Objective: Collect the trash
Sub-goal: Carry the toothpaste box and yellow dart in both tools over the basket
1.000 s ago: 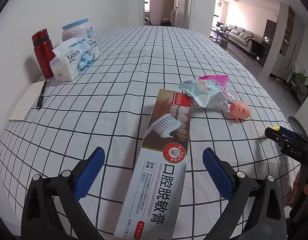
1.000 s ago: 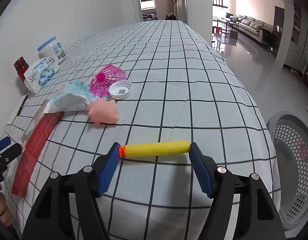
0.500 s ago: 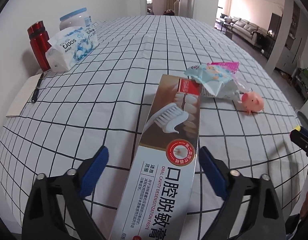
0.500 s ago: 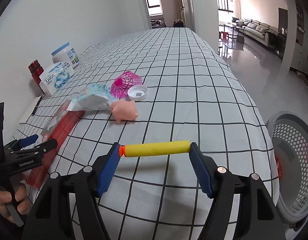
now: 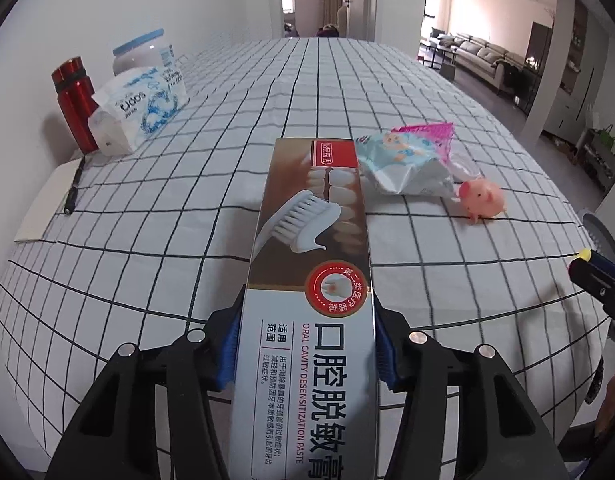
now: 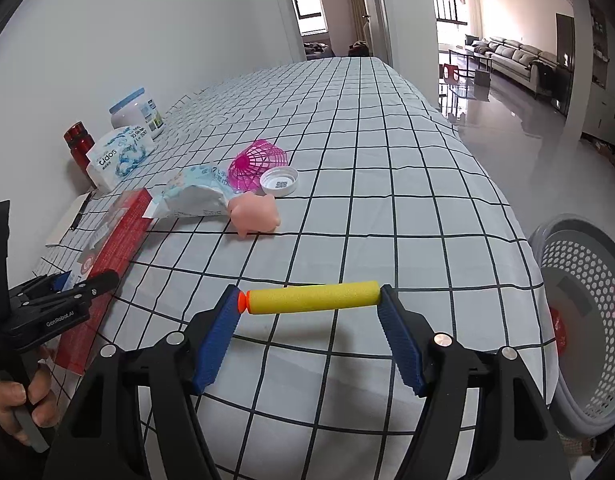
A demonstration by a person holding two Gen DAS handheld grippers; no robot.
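Note:
My left gripper [image 5: 307, 344] is shut on a long toothpaste box [image 5: 311, 280], its blue pads pressed on both long sides. The box also shows in the right wrist view [image 6: 115, 240]. My right gripper [image 6: 309, 306] is shut on a yellow foam dart [image 6: 311, 298] with an orange tip, held end to end above the checked tablecloth [image 6: 387, 160]. An empty blue-and-white snack wrapper [image 5: 403, 164], a pink mesh cup [image 6: 259, 164], a white bottle cap [image 6: 279, 180] and a pink pig toy [image 5: 481, 198] lie beyond the box.
A grey perforated basket [image 6: 587, 320] stands on the floor off the table's right edge. A red bottle [image 5: 75, 104], a tissue pack [image 5: 141, 108], a white jar [image 5: 141, 50], and a notepad with pen [image 5: 73, 186] sit by the wall at left.
My left gripper has closed its jaws onto the toothpaste box, which was lying between open jaws before. My right gripper kept hold of the dart and rose a little.

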